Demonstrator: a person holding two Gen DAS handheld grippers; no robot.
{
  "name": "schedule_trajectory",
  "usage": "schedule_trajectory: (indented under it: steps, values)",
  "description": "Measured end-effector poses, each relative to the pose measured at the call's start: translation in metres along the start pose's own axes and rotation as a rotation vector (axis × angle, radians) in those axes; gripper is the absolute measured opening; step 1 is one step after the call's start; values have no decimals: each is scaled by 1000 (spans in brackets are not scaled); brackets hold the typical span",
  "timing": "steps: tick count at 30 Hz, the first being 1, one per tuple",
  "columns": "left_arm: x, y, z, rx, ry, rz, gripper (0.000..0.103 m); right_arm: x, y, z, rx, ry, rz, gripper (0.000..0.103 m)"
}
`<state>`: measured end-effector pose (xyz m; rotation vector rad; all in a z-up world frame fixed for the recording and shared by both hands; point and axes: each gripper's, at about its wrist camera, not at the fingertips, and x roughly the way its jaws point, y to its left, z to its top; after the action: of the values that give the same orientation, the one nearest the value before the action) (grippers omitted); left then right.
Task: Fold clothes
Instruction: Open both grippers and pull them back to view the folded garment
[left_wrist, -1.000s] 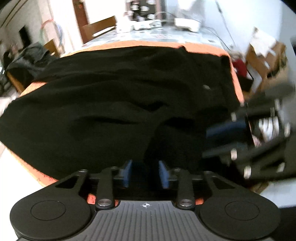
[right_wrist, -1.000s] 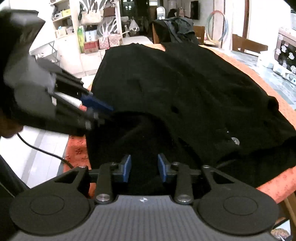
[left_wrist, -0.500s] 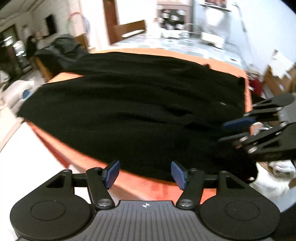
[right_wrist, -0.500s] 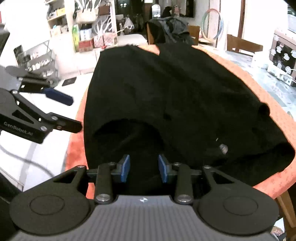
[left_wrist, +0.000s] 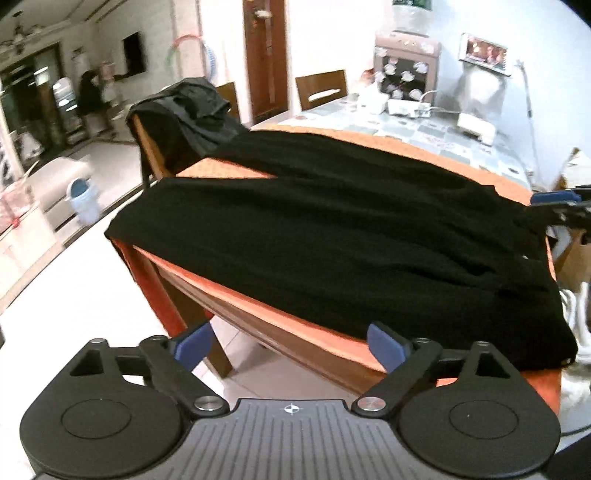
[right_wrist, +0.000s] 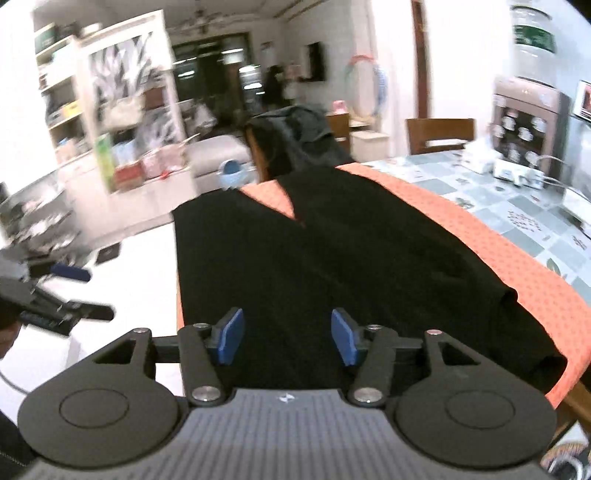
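Jaws on both my units are opening with nothing gripped: the left gripper (left_wrist: 290, 345) stands wide apart off the near table edge, over floor, and the right gripper (right_wrist: 287, 341) is spread partway above the cloth, pads clear of it. I see the black garment (left_wrist: 332, 236) lying spread flat on the orange cloth (right_wrist: 491, 251) covering the table (left_wrist: 280, 332), one end hanging over the corner nearest the right gripper.
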<state>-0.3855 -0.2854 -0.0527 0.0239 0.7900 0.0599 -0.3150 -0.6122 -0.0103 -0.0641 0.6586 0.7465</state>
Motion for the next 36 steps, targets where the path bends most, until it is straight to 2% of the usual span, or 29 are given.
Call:
schedule_trajectory:
  steps: [2, 4, 6, 12, 20, 25, 30, 36]
  values:
    - [-2, 29, 4, 29, -20, -23, 101, 9, 18, 9, 58, -12, -47, 65]
    - [-5, 60, 9, 63, -47, -48, 103, 21, 34, 20, 117, -39, -89, 77]
    - [-4, 86, 15, 93, -59, -65, 103, 34, 50, 32, 175, -81, -126, 85]
    - [18, 150, 39, 146, -56, -112, 103, 79, 83, 63, 269, -119, -237, 90]
    - [87, 235, 104, 249, -80, -208, 103, 160, 107, 93, 314, -135, -340, 91]
    - [142, 286, 161, 328, -90, -281, 103, 217, 113, 119, 381, -197, -421, 91]
    - [198, 325, 219, 412, -82, -351, 103, 268, 118, 151, 427, -233, -491, 91]
    - [263, 357, 270, 507, -78, -452, 103, 319, 129, 189, 388, -230, -576, 91]
